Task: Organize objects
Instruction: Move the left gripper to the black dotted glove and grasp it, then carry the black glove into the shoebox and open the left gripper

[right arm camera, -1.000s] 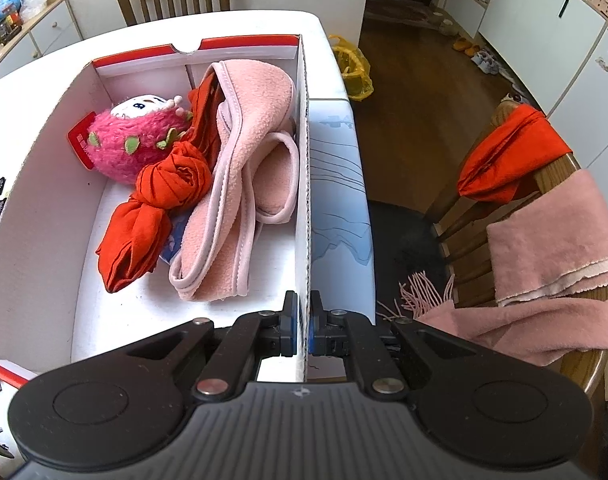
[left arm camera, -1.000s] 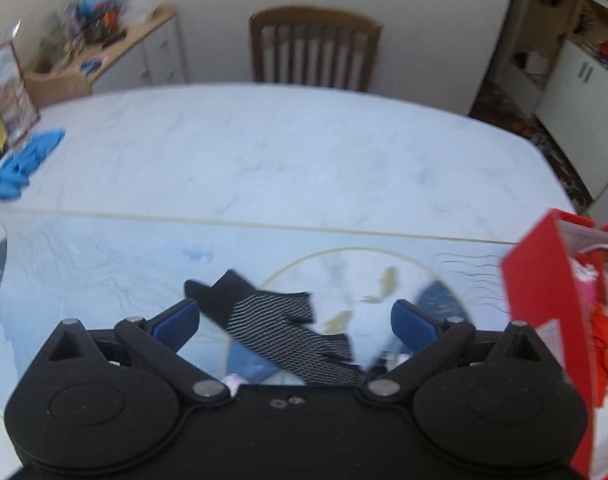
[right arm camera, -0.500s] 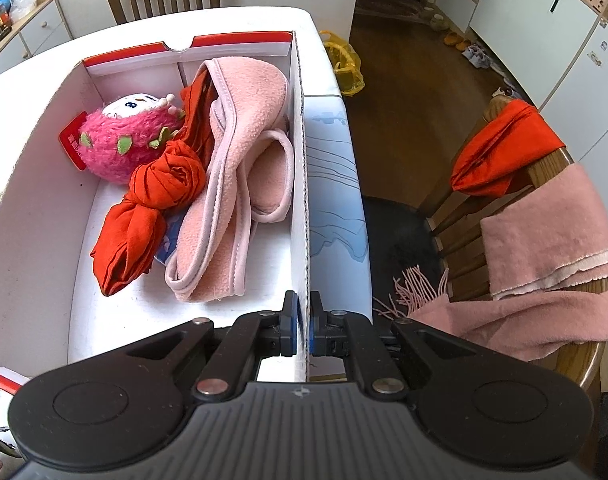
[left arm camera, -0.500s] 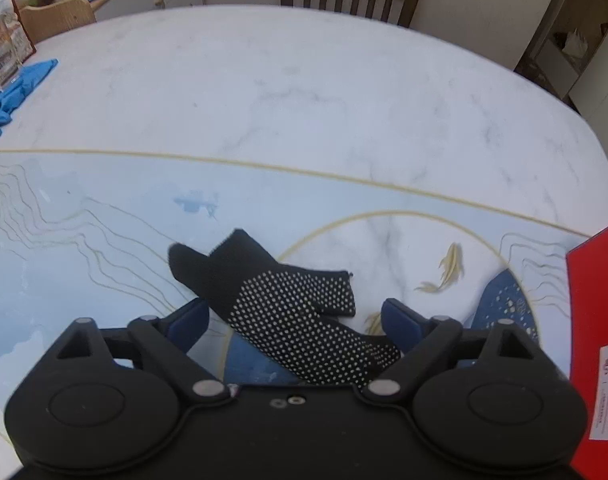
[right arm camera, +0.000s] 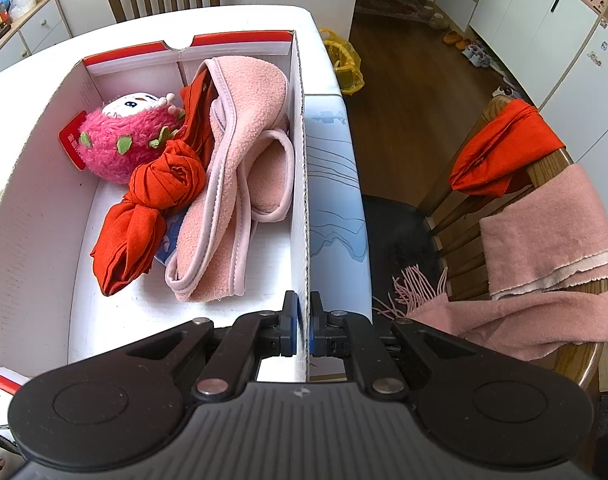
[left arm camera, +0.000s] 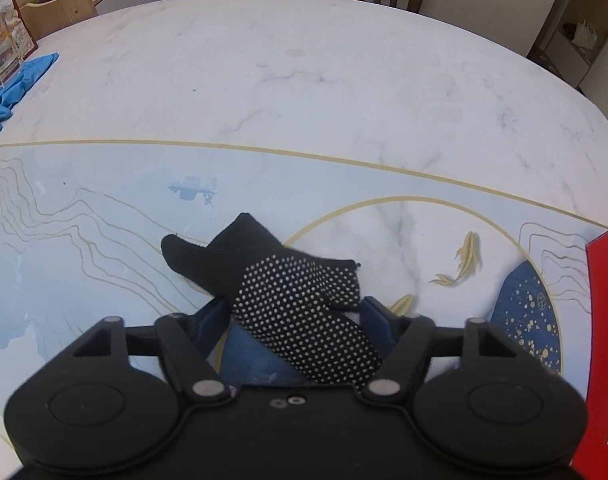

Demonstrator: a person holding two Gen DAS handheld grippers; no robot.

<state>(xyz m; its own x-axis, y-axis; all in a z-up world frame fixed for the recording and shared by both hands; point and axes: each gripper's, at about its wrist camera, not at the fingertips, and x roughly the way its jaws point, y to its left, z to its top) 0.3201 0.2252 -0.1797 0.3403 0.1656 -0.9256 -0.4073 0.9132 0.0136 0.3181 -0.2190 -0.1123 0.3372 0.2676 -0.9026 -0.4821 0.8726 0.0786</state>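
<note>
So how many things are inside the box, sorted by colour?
Pink: 2, the fuzzy plush toy and the fleece cloth.
Red: 1, the knotted scarf.
Blue: 1, something mostly hidden under them.
Total: 4 in the box.

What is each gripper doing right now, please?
Left gripper: jaws closing around the black dotted glove, not yet clamped.
Right gripper: shut on the box wall.
</note>
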